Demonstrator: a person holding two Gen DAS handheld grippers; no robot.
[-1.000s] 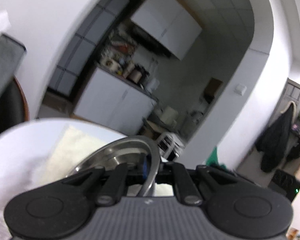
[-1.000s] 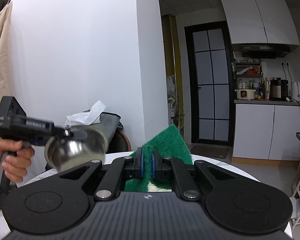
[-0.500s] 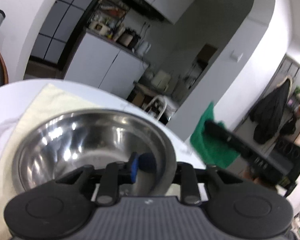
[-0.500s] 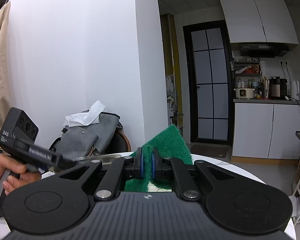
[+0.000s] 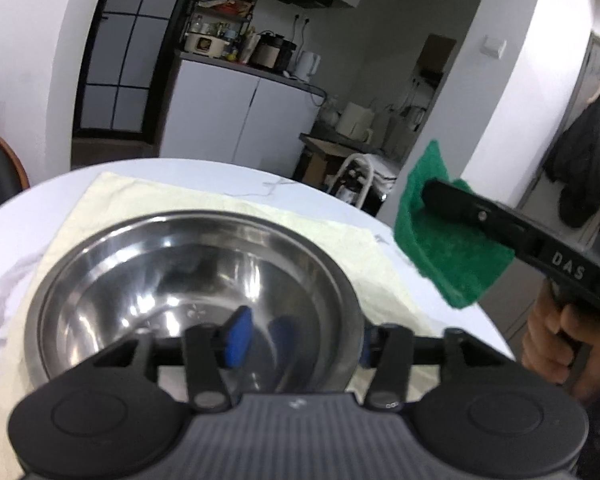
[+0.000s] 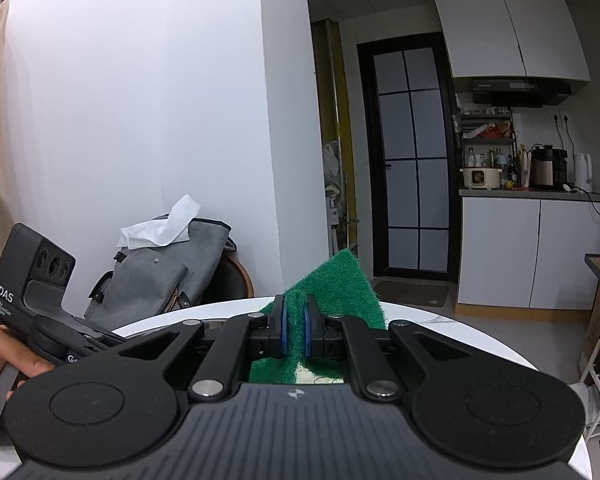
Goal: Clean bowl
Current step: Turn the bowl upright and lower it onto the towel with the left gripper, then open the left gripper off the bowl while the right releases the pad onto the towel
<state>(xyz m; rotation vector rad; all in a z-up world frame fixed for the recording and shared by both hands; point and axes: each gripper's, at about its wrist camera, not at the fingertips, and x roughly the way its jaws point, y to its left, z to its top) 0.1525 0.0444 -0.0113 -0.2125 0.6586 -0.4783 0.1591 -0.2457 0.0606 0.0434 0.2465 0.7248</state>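
A shiny steel bowl (image 5: 188,280) sits upright on a pale yellow cloth (image 5: 260,216) on the round white table (image 5: 40,208). My left gripper (image 5: 300,340) is open, one blue pad (image 5: 236,336) inside the bowl and the other outside its right rim, which stands between the jaws. My right gripper (image 6: 294,330) is shut on a green scouring pad (image 6: 340,284), held above the table. In the left wrist view the pad (image 5: 440,252) hangs to the right of the bowl, apart from it.
A grey bag (image 6: 160,276) with a white tissue (image 6: 160,228) sits on a chair beyond the table's left side. Kitchen cabinets (image 6: 528,252) and a dark door (image 6: 408,176) stand behind. The table edge (image 6: 460,324) curves to the right.
The bowl went from tilted and lifted to resting upright on the cloth. My left gripper's jaws have opened and let go of its rim. The right gripper with the pad stays almost still.
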